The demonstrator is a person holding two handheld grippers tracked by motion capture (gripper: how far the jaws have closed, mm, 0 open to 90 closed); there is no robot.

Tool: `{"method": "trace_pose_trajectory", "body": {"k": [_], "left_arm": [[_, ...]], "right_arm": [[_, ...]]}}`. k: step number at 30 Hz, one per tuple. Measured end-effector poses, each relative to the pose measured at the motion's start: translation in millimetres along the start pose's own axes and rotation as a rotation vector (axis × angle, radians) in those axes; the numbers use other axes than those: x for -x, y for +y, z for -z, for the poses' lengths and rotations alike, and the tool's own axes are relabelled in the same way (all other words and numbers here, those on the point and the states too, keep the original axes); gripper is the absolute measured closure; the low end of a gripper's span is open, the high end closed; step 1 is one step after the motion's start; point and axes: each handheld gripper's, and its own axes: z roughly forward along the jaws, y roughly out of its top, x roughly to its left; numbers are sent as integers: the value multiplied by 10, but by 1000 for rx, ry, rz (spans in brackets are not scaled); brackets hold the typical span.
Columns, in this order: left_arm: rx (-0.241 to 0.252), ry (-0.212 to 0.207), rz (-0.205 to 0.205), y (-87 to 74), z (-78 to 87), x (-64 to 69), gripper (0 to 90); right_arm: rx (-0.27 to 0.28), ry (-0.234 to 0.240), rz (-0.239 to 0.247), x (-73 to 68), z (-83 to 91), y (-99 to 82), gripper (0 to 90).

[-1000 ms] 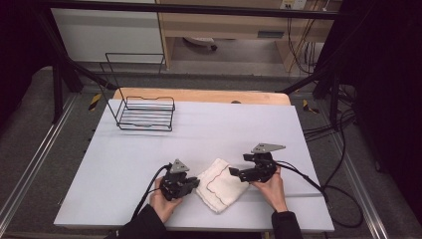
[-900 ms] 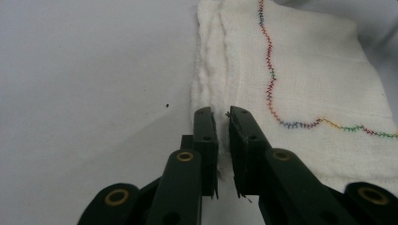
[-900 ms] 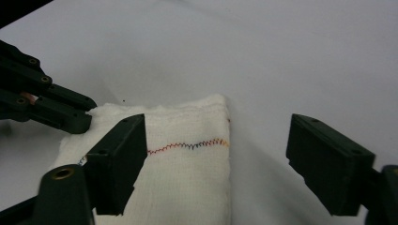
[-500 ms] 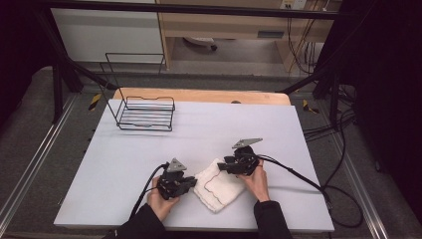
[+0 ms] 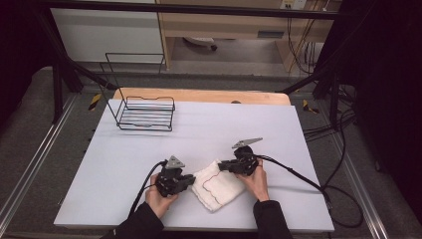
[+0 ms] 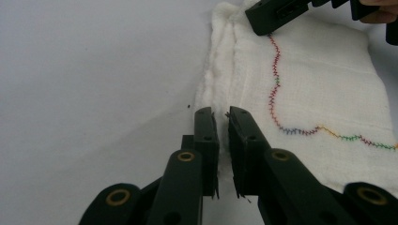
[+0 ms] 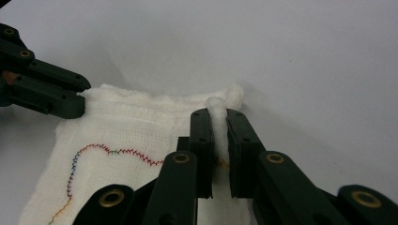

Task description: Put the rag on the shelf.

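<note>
Item: white cloth (image 5: 219,185), folded, edged with a wavy multicoloured stitch line (image 6: 300,130); lies flat on the near half of the white worktop (image 5: 209,130), between the two hands. Left claw (image 5: 190,179): jaws drawn together, clamped on the cloth's left edge. Right claw (image 5: 222,165): jaws have just been closing, a raised fold of the cloth's far corner pinched between them (image 7: 218,140). Black wire basket (image 5: 145,114): stands at the far left of the worktop, well apart from the cloth.
</note>
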Motion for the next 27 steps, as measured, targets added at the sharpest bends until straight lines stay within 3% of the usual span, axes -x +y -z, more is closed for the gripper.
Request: {"method": "trace_pose_trajectory", "body": {"k": [5, 6, 12, 13, 14, 15, 18, 20, 23, 25, 27], "left_arm": [[5, 39, -22, 81, -37, -49, 817], [8, 46, -22, 103, -54, -67, 816], [27, 41, 6, 127, -159, -113, 795], [40, 49, 7, 117, -137, -103, 772], [49, 54, 8, 108, -112, -99, 675], [60, 54, 14, 94, -74, -101, 675], [86, 58, 50, 27, 4, -109, 530], [75, 59, 68, -16, -6, -105, 444], [54, 56, 98, -41, -74, -78, 437], [68, 64, 109, -50, -90, -52, 436], [76, 60, 110, -51, -103, -34, 490]], "right_arm": [[50, -30, 8, -66, 89, -8, 832], [84, -55, 10, -107, 149, -14, 832], [100, -127, 13, -154, 199, -68, 832], [100, -134, 8, -160, 189, -73, 832], [98, -150, 15, -153, 167, -84, 832], [98, -150, 15, -153, 167, -84, 832], [88, -164, 13, -140, 138, -93, 831], [85, -170, 16, -128, 123, -90, 827], [82, -181, 17, -123, 105, -97, 823], [78, -182, 17, -125, 104, -99, 822], [76, -187, 28, -124, 99, -106, 819]]}}
